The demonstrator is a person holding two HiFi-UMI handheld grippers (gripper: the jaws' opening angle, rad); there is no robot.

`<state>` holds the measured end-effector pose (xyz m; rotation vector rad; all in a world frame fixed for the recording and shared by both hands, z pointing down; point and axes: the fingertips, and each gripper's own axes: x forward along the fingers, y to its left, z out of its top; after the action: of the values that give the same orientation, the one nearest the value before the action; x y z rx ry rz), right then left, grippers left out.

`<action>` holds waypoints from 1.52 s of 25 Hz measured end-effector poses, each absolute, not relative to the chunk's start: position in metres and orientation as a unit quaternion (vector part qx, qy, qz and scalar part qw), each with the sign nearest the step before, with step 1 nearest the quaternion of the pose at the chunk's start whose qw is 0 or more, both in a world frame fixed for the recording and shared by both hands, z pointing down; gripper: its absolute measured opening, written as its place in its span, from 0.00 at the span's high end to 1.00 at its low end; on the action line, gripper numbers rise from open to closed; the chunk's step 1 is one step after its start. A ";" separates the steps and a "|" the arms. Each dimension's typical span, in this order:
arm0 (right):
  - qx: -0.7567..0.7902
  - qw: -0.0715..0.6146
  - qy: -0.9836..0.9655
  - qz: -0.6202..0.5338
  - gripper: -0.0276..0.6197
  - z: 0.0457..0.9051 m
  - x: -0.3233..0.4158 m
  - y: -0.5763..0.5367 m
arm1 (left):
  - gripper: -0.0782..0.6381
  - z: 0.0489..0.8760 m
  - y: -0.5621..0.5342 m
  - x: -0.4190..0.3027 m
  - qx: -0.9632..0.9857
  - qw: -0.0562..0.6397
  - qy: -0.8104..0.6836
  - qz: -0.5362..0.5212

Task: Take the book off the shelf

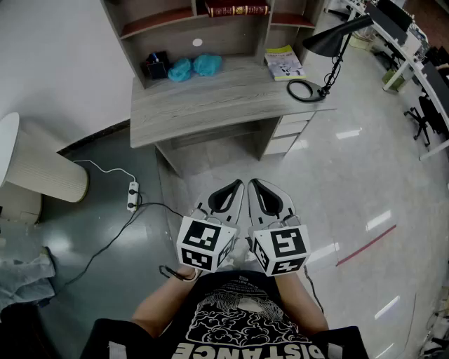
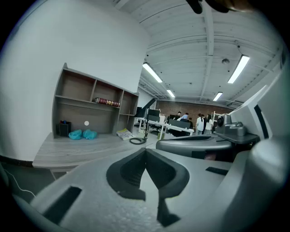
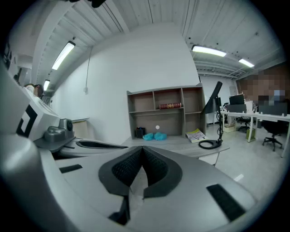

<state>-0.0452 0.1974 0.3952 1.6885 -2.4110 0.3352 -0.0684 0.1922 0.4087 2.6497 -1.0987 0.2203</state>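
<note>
Lower centre of the head view: left claw (image 1: 237, 185) and right claw (image 1: 257, 185) side by side, close together, held over the floor (image 1: 337, 175). Both have their jaws together, with nothing between them. To their left, a power strip (image 1: 132, 195) and its cable lie on the floor. Further up the frame is the desk (image 1: 210, 105), well apart from both claws, with two teal bundles (image 1: 193, 66) at the back and a yellow booklet (image 1: 283, 62) and black lamp (image 1: 330, 49) at the right. At the top edge, the dark red book (image 1: 236, 9) lies flat in the middle upper compartment of the shelf (image 1: 158, 24).
</note>
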 end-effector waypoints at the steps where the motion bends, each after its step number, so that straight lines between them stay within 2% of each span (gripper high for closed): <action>1: 0.568 0.089 -0.810 0.112 0.93 0.396 -0.046 0.198 | 0.88 0.409 0.192 -0.069 0.913 0.132 -0.377 0.077; 18: 0.565 0.083 -0.813 0.115 0.93 0.400 -0.057 0.163 | 0.88 0.410 0.154 -0.078 0.914 0.131 -0.376 0.072; 30: 0.539 0.083 -0.830 0.116 0.93 0.404 -0.038 0.064 | 0.88 0.408 0.058 -0.058 0.902 0.135 -0.404 0.066; 38: 0.524 0.087 -0.838 0.125 0.93 0.403 -0.001 -0.013 | 0.88 0.411 -0.017 -0.021 0.893 0.146 -0.418 0.077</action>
<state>-0.0009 -0.0130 0.4029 1.5612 -2.4949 0.3724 -0.0209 -0.0166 0.4106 2.5729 -1.2045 0.2204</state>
